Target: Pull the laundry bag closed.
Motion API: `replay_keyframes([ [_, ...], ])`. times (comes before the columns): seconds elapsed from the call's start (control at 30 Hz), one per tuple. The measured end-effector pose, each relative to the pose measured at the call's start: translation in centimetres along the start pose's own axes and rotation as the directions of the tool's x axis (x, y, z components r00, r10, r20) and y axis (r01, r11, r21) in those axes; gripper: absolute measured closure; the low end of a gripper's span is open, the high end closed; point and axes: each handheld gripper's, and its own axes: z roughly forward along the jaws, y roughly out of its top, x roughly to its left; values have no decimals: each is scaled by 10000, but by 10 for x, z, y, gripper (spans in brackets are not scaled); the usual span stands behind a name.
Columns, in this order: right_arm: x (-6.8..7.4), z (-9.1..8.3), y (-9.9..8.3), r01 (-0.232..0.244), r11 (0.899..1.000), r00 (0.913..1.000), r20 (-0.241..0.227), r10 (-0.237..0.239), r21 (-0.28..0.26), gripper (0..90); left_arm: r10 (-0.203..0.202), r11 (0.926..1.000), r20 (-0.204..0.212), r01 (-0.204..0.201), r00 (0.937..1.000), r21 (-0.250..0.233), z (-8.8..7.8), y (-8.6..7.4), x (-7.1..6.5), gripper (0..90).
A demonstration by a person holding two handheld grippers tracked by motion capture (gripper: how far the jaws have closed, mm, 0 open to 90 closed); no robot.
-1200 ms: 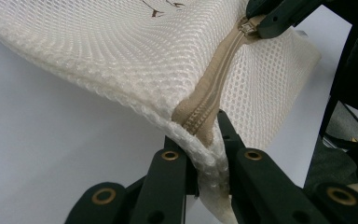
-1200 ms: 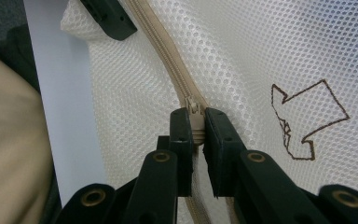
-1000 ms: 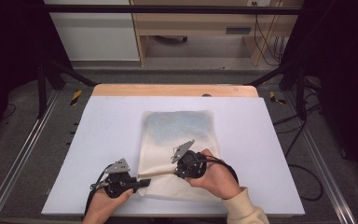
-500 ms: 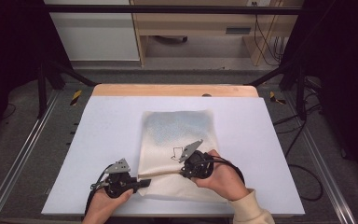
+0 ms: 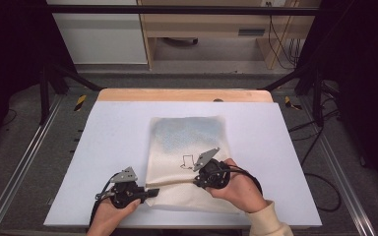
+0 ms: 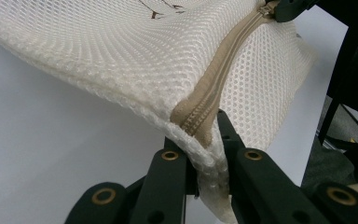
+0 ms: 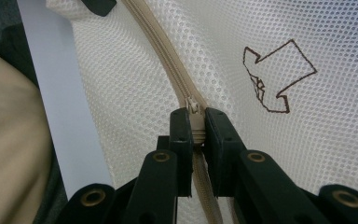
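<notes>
A: Left hand-held gripper (image 6: 199, 163) is clamped tight on the corner of the mesh laundry bag (image 5: 189, 142), right where the beige zipper (image 6: 214, 88) ends.

B: And the right hand-held gripper (image 7: 195, 126), is it gripping too?

A: It is, jaws pressed together on the zipper slider (image 7: 193, 105), partway along the track. From above the right hand-held gripper (image 5: 200, 177) sits over the bag's near half, and the left hand-held gripper (image 5: 150, 192) is at the near left corner.

B: Where is the bag itself?

A: Lying flat in the middle of the white counter (image 5: 113, 132), its far end bluish, its near edge lifted a little between the two tools.

B: Anything crowding them?

A: The counter around the bag is bare. A wooden strip (image 5: 177, 95) runs along its far edge, metal rails (image 5: 24, 162) flank the sides, and cables (image 5: 325, 187) trail at the right. The person's sleeve (image 5: 270, 221) comes in at the bottom.

B: What do the close views add?

A: The right gripper view shows a brown outlined mark (image 7: 277, 77) stitched on the mesh beside the zipper; from above it is only a small dark squiggle (image 5: 187, 161). The left gripper view shows the honeycomb weave and the doubled layers at the pinched corner.
</notes>
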Motion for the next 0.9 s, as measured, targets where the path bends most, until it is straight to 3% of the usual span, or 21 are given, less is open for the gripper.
replay_keyframes([
  [0.9,-6,-10,-14,-417,9991,9990,137,418,-104,821,19,10000,23,-19,10000,-17,0,0,0,846],
])
